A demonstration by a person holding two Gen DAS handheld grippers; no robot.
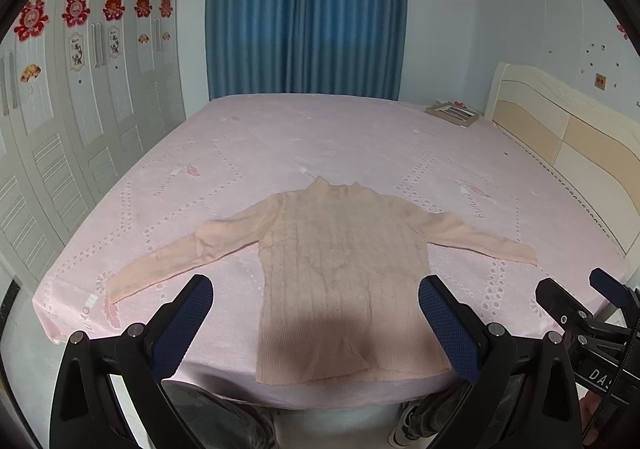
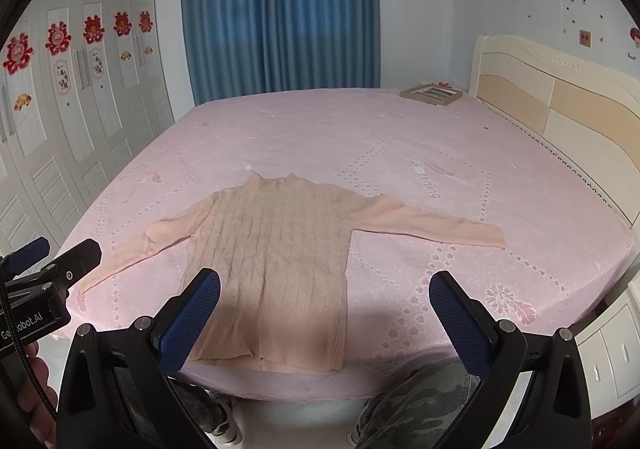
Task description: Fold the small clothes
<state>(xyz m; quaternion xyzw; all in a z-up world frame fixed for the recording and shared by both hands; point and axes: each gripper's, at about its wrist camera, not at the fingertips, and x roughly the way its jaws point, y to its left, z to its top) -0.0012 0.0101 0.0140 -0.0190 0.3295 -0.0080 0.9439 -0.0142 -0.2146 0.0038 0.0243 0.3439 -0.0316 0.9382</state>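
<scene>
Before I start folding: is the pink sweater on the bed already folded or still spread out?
Spread out. The sweater lies flat on the bed, both sleeves stretched sideways, hem near the front edge.

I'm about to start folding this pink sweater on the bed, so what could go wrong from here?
1. The sweater's hem lies right at the bed's near edge; pulling toward you could drag it off.
2. Sweater and bedspread are similar pinks, so a pinch at the left sleeve cuff might catch the bedspread too.
3. The left hand-held gripper and right hand-held gripper sit close side by side, both open, and could bump when crossing sleeves.
</scene>
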